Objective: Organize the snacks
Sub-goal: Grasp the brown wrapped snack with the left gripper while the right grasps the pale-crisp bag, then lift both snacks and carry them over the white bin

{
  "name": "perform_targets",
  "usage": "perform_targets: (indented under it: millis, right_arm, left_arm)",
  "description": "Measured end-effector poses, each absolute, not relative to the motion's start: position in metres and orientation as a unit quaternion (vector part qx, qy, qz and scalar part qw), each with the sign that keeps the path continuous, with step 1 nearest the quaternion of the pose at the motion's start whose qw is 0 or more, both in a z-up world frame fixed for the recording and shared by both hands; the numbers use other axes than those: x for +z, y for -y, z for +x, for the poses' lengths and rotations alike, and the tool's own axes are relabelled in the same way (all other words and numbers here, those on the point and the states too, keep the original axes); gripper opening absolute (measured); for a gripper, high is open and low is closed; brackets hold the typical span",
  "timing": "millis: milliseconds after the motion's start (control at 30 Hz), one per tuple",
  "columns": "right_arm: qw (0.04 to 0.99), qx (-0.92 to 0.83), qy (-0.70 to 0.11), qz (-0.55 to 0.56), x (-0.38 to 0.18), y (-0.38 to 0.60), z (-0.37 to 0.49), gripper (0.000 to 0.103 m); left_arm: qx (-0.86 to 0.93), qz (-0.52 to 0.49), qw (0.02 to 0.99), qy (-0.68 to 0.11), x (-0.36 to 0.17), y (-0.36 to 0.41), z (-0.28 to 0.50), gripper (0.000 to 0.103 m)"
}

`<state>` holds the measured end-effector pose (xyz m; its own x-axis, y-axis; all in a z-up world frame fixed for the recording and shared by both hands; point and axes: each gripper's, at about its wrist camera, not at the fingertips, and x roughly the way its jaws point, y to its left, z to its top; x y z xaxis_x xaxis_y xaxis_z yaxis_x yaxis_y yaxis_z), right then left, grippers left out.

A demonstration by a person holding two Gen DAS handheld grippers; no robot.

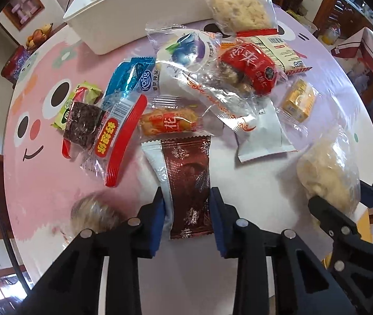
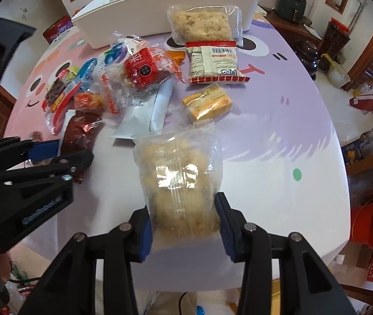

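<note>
A brown snowflake-print packet [image 1: 186, 173] lies on the table, and my left gripper [image 1: 187, 204] is shut on its near end, both blue pads pressing its sides. In the right wrist view that gripper [image 2: 55, 155] appears at the left with the brown packet [image 2: 78, 134]. My right gripper [image 2: 185, 210] is shut on a clear bag of pale puffed snack [image 2: 181, 173], which also shows at the right edge of the left wrist view as the pale bag [image 1: 328, 173]. A white bin [image 2: 134, 15] stands at the table's far side, its inside hidden.
Several loose snacks lie piled mid-table: a red packet [image 1: 249, 65], a blueberry-print bag [image 1: 189, 50], a yellow box [image 1: 298, 99], a rice-cracker bag [image 2: 204, 23]. A round wrapped snack [image 1: 94, 212] sits left of my left gripper. The cartoon tablecloth [image 2: 278, 131] drops off at the right.
</note>
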<state>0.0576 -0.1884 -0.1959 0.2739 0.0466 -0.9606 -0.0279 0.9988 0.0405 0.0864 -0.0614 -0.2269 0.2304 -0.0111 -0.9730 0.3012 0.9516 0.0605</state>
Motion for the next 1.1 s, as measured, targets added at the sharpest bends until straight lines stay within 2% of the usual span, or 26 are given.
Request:
perform_targets:
  millis: [200,533,1100]
  right_arm:
    - [0.807,0.029,-0.589,0.015,-0.182,0.190,0.049,0.043]
    - [0.830,0.036,-0.556,0.019,-0.142,0.192,0.053,0.043]
    - [0.893,0.046,-0.446,0.033,-0.006,0.203,0.115,0.043]
  left_arm:
    - [-0.092,0.103,0.782,-0.608,-0.213,0.049,0.085,0.028]
    - [-0.093,0.058,0.819,-0.564,-0.137,0.036,0.092,0.028]
    - [-0.086,0.010,0.879,-0.469,0.009,0.011,0.152,0.028]
